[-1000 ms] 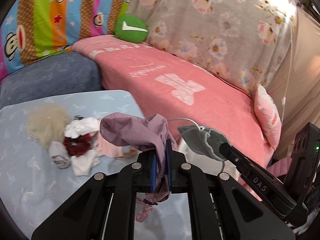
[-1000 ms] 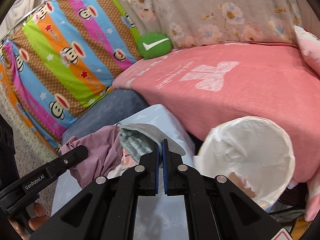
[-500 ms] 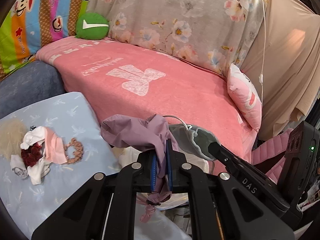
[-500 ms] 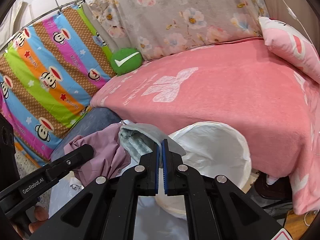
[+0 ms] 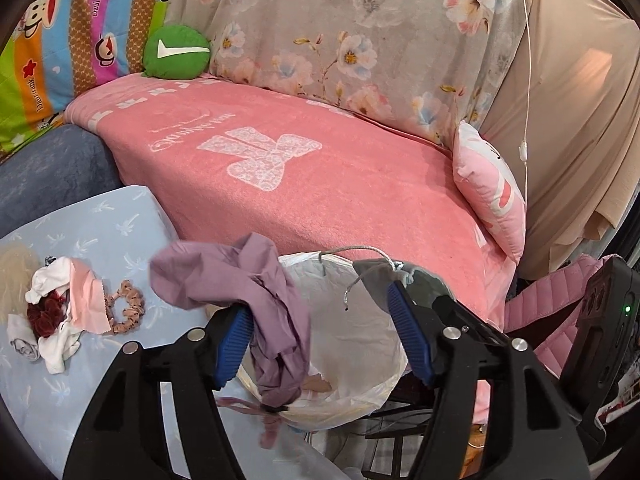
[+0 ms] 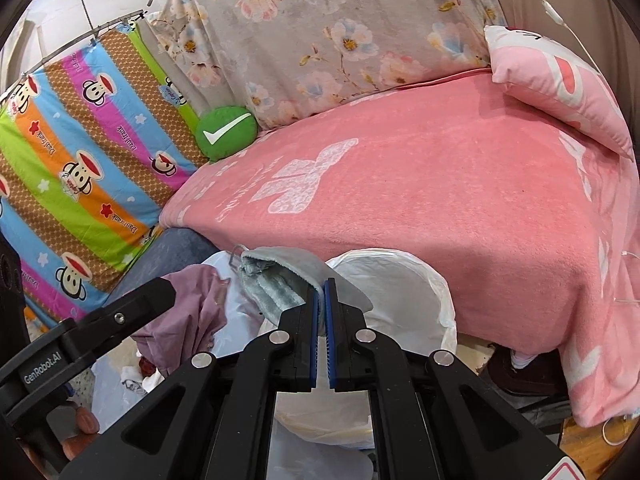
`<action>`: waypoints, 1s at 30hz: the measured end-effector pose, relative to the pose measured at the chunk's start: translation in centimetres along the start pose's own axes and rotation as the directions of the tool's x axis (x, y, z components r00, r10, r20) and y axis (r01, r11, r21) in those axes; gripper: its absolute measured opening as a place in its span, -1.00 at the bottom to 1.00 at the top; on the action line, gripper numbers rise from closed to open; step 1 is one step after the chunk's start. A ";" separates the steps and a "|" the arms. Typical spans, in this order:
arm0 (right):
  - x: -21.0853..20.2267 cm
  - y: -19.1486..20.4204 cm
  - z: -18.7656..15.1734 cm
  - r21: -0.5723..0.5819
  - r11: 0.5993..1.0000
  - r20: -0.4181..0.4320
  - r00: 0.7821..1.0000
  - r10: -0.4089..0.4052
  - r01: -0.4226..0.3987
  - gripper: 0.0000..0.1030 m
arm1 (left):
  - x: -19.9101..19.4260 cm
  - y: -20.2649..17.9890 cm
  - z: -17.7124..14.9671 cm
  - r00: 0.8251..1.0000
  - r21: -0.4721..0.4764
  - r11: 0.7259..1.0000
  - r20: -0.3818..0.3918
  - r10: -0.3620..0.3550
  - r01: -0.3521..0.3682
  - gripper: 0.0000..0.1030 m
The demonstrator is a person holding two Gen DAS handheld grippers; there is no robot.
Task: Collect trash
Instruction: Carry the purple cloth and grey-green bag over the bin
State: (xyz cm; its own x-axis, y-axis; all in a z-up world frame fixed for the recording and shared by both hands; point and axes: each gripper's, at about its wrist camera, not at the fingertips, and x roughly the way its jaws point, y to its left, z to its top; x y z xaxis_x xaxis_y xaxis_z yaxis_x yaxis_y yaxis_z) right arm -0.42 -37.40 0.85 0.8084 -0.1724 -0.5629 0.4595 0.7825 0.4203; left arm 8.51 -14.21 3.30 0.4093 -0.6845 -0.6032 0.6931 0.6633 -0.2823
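1. Left wrist view: the left gripper point(image 5: 320, 334) has just been opening. Its jaws stand wide apart, and the crumpled mauve cloth point(image 5: 256, 288) lies between them, draped over the left blue pad and no longer pressed. The cloth hangs partly over the mouth of the round bin lined with a white plastic bag point(image 5: 360, 344), so I judge it is about to fall in.
2. The mauve cloth looks thin, limp and light. It may catch on the ribbed pad or on the bin rim instead of dropping. To take it again, the bunched middle fold is the best place, not a loose corner.
3. On the pale blue patterned sheet point(image 5: 112, 232) at the left, a small heap of white and pink rags with a dark red scrunchie point(image 5: 60, 320) waits, well apart from the bin. All of it looks soft and light.
4. Right wrist view: the right gripper point(image 6: 321, 304) is clenched on the grey fleecy pouch with a cord point(image 6: 280, 280), holding it by one edge above the bin point(image 6: 436, 296).
5. The pouch looks soft and thicker than the cloth, so the edge grip seems secure. Its loose cord could snag on the rim.
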 end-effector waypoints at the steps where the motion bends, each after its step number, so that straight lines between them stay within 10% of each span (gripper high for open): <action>1: 0.1 0.0 0.0 0.000 1.000 -0.001 1.000 0.000 0.000 -0.93 | 0.0 0.0 0.0 1.000 0.000 1.000 0.001 -0.004 0.004 0.22; 13: -0.4 -1.0 0.2 0.014 0.999 0.017 0.999 -0.031 0.031 -0.93 | 2.9 -0.6 0.7 0.992 -0.002 0.996 -0.087 -0.091 0.091 0.25; 16: -0.2 -1.4 0.1 0.014 0.999 0.012 0.999 -0.040 0.040 -0.93 | 4.3 -0.6 0.0 0.985 -0.006 0.996 -0.148 -0.093 0.093 0.53; 30: 1.4 -0.8 -0.8 -0.011 0.999 -0.033 0.999 -0.031 0.031 -0.93 | 6.5 0.8 -4.4 0.924 0.113 0.993 -0.381 0.031 0.013 0.75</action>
State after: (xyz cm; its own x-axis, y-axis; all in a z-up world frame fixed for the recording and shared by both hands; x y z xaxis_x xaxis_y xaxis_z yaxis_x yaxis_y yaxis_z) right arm 0.02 -37.77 -0.81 0.7813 -0.1770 -0.5985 0.4800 0.7834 0.3949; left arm 9.10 -16.80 -4.17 0.1738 -0.4963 -0.8506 0.7611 0.6158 -0.2038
